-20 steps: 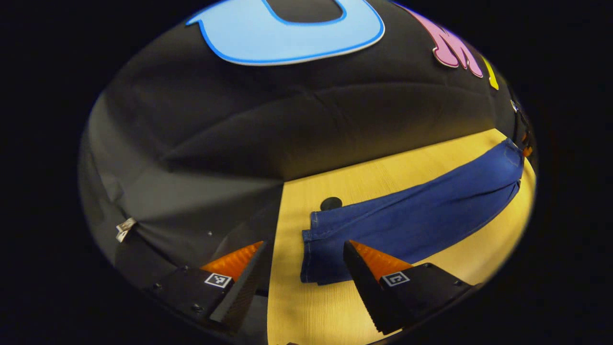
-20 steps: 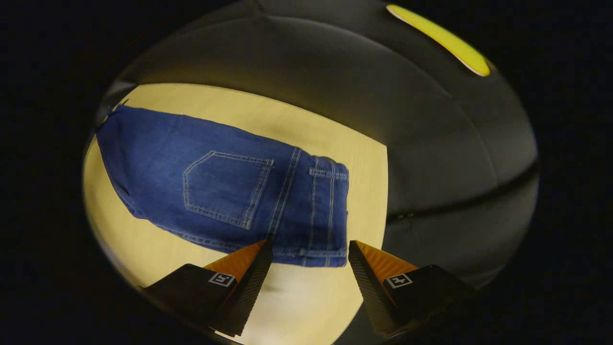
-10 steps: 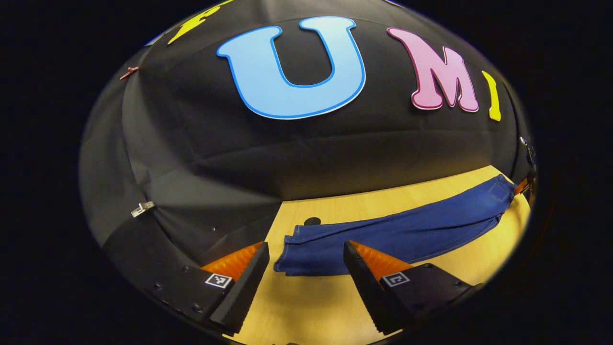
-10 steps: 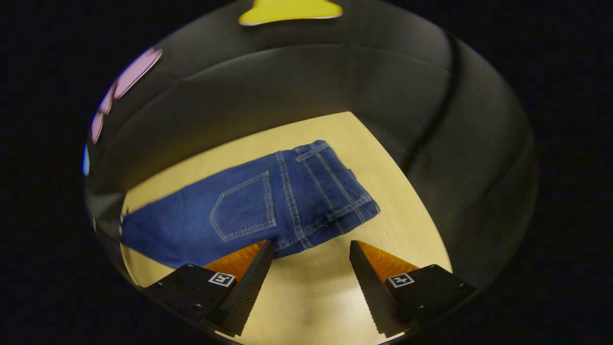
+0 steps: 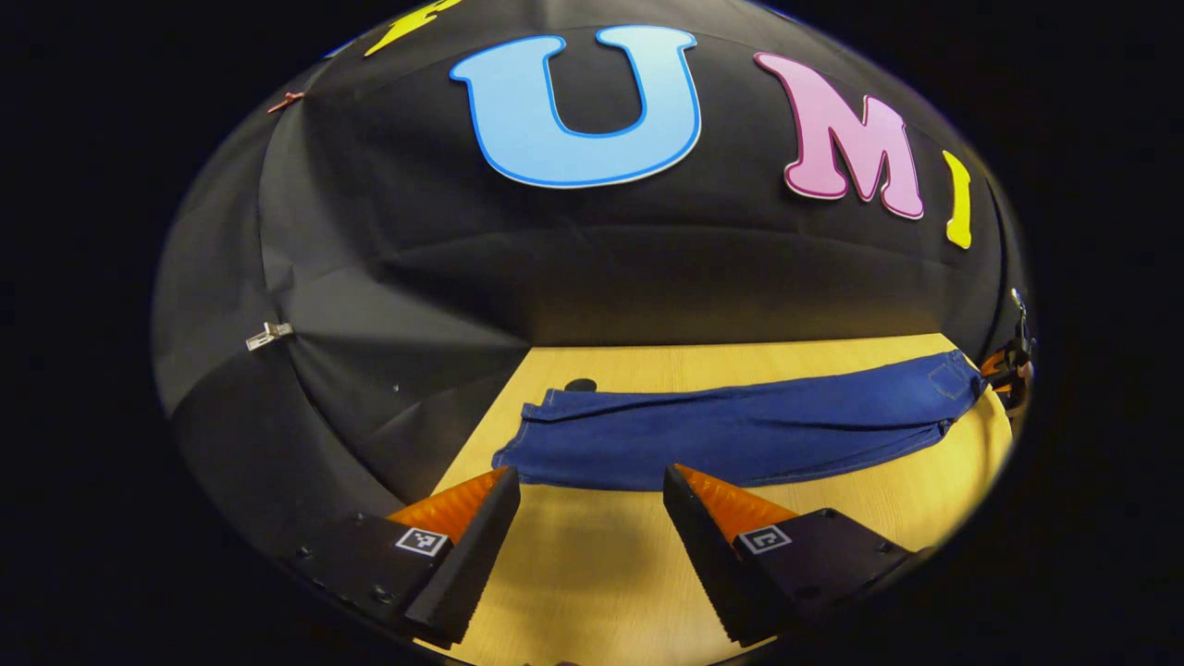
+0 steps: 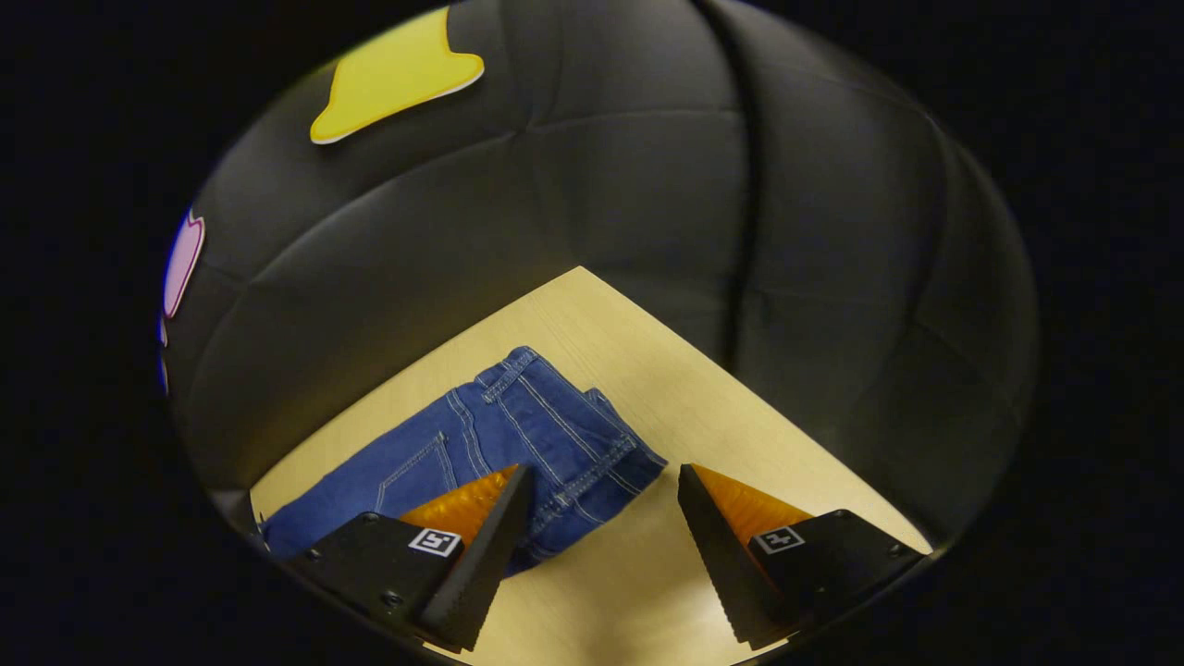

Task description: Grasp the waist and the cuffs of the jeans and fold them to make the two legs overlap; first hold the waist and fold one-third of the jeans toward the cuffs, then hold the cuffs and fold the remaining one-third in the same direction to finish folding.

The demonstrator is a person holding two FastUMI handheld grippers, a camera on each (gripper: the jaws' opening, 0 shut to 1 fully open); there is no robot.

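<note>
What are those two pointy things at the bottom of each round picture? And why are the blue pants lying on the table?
Those pointy things are the two fingers of a gripper, a grabbing tool a person holds, one in each hand. A small camera rides on each tool, so you get two pictures. The left gripper looks at the cuffs of the jeans, which lie stretched out flat on a wooden table. The right gripper looks at the waist, where a back pocket shows. Both grippers are open and hold nothing. A small dark round spot sits on the table behind the cuffs. The job is folding the jeans.
</note>
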